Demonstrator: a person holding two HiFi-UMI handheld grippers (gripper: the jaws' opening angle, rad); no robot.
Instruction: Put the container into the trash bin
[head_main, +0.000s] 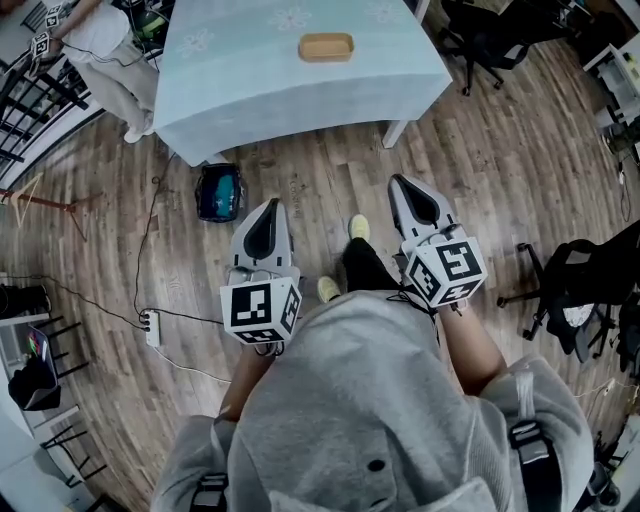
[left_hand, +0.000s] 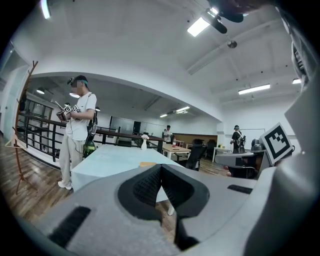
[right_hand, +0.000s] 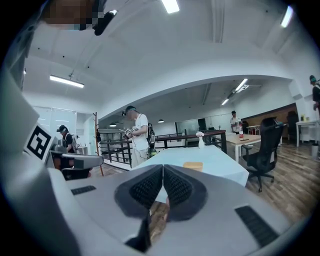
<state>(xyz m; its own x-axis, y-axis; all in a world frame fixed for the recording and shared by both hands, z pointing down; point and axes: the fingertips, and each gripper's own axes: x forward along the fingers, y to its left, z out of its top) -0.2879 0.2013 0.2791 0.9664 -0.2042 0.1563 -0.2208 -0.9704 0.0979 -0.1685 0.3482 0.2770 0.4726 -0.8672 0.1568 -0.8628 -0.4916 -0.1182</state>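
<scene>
The container (head_main: 326, 46) is a shallow tan tray lying on the table with a light blue cloth (head_main: 230, 80). It shows small beyond the jaws in the left gripper view (left_hand: 147, 164) and in the right gripper view (right_hand: 193, 165). The trash bin (head_main: 219, 192), dark with a bluish liner, stands on the wood floor by the table's near left corner. My left gripper (head_main: 268, 207) and my right gripper (head_main: 403, 186) are held side by side above the floor, short of the table and pointing toward it. Both are shut with nothing between the jaws (left_hand: 160, 168) (right_hand: 163, 168).
A person (head_main: 105, 40) with grippers stands at the table's left side, beside a black railing (head_main: 30, 100). Office chairs stand at the right (head_main: 575, 290) and beyond the table (head_main: 490, 35). A power strip (head_main: 152, 328) and its cables lie on the floor at left.
</scene>
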